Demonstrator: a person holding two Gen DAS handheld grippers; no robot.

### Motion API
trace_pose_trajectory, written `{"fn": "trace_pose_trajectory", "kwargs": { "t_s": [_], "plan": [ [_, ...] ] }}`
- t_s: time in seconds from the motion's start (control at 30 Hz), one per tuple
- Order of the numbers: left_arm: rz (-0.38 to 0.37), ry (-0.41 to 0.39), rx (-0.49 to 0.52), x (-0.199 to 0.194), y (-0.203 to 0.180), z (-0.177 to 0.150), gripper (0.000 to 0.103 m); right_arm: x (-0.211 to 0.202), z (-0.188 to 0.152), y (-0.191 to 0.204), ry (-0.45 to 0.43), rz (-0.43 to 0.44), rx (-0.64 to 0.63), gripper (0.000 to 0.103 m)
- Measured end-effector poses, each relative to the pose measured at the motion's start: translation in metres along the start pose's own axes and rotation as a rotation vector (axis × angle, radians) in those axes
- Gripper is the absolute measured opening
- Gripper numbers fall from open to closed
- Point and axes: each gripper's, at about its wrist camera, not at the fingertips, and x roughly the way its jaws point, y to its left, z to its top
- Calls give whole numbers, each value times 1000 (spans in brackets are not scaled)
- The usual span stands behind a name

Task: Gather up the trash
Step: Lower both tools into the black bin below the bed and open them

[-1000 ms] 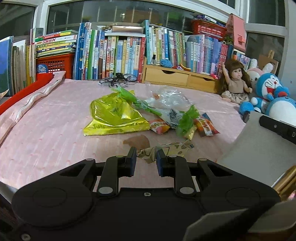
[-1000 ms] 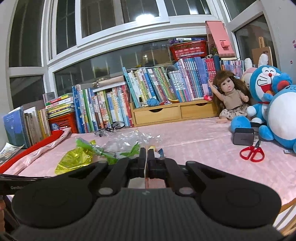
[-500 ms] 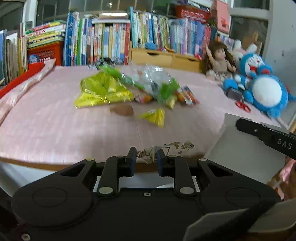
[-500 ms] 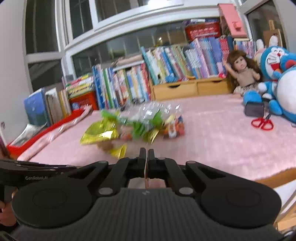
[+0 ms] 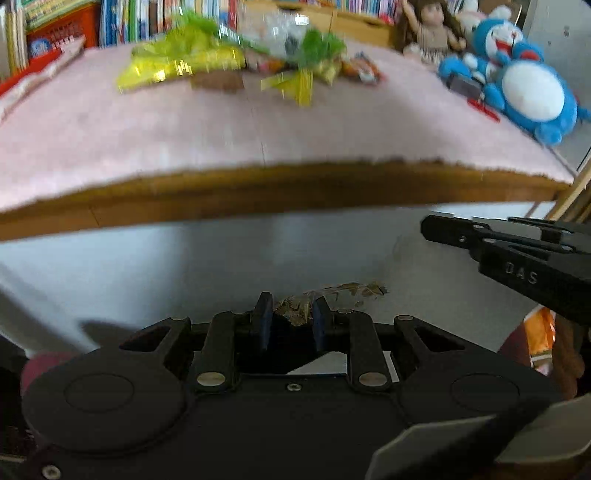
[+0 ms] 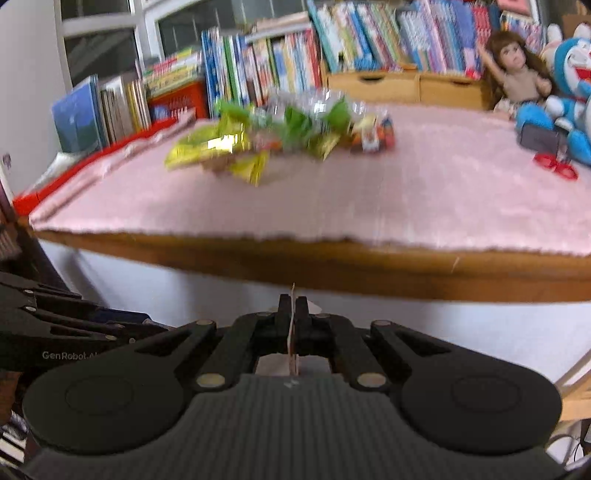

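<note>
My left gripper (image 5: pixel 290 314) is shut on a crumpled beige wrapper with brown spots (image 5: pixel 332 291), which sticks out to the right past the blue pads. My right gripper (image 6: pixel 293 306) is shut on a thin pale sheet (image 6: pixel 292 343) seen edge-on; what it belongs to I cannot tell. Both grippers hang below the wooden front edge of the table (image 5: pixel 280 192), side by side. A heap of trash lies far back on the pink cloth: a yellow-green bag (image 5: pixel 177 66), clear plastic (image 5: pixel 280 29), green and orange wrappers (image 6: pixel 325 125).
Behind the heap stand rows of books (image 6: pixel 280 62) and wooden drawers (image 6: pixel 402 85). A doll (image 6: pixel 517 70), blue plush toys (image 5: pixel 532 85), a black box (image 6: pixel 539 138) and red scissors (image 6: pixel 554 166) sit at the table's right. A pale surface (image 5: pixel 221 266) lies under the table edge.
Both grippers have sunk from above the tabletop to below its front edge and drawn back from the heap. The left still holds the spotted wrapper and the right still holds the thin sheet.
</note>
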Motion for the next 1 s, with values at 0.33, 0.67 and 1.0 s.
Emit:
{"fn": "trace_pose_trajectory", "kwargs": {
  "t_s": [0.33,0.67,1.0],
  "plan": [
    [-4,146,5,52,3,-13,21,45,-25,2,173,20,-40,3],
    [-4,252,-2,90,6,-17,22,78,-42,2,354,30,-77,4],
    [4,313,-8,114,8,-31,23,95,-46,-1,437,21,-61,4]
  ]
}}
